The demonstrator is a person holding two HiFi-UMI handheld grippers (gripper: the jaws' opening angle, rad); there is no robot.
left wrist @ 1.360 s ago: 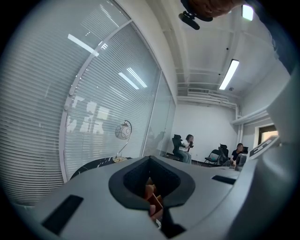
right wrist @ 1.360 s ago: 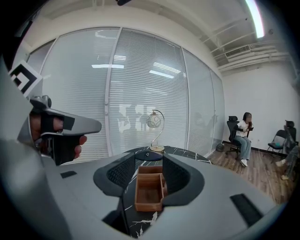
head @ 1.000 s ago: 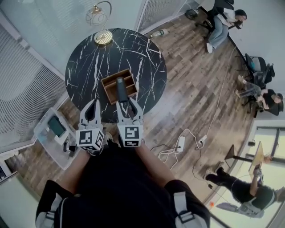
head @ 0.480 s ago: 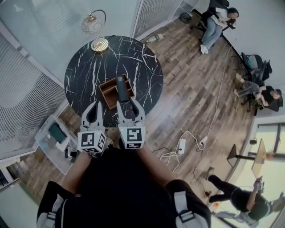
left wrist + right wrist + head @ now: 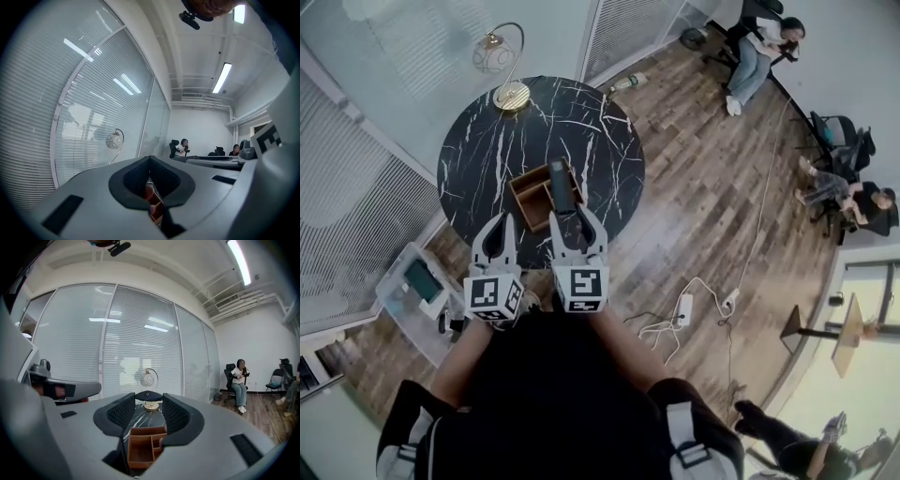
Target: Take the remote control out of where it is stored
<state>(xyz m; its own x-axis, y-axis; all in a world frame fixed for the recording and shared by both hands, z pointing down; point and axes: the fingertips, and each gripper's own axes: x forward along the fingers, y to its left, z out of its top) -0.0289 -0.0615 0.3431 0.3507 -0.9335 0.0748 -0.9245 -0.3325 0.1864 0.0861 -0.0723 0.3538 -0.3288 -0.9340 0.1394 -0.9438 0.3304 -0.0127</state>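
A long dark remote control [image 5: 561,187] stands on end in the right side of a wooden organizer box [image 5: 532,194] on a round black marble table [image 5: 487,141]. My right gripper [image 5: 572,222] hovers at the table's near edge, open, with the remote's lower end just beyond its fingertips. In the right gripper view the box [image 5: 143,446] lies ahead and below, between the spread jaws of the right gripper [image 5: 147,405], which hold nothing. My left gripper [image 5: 497,225] hangs beside it to the left, off the box. In its own view the left gripper [image 5: 150,159] is shut and empty.
A gold arc lamp [image 5: 502,66] with a globe stands at the table's far edge. On the floor are a clear plastic bin [image 5: 417,291] at the left and a power strip [image 5: 681,305] with cables at the right. People sit on chairs [image 5: 759,42] at the far right.
Both grippers keep nearly the same pose, the right one a touch closer to the box. A person at the lower right has walked almost out of frame.
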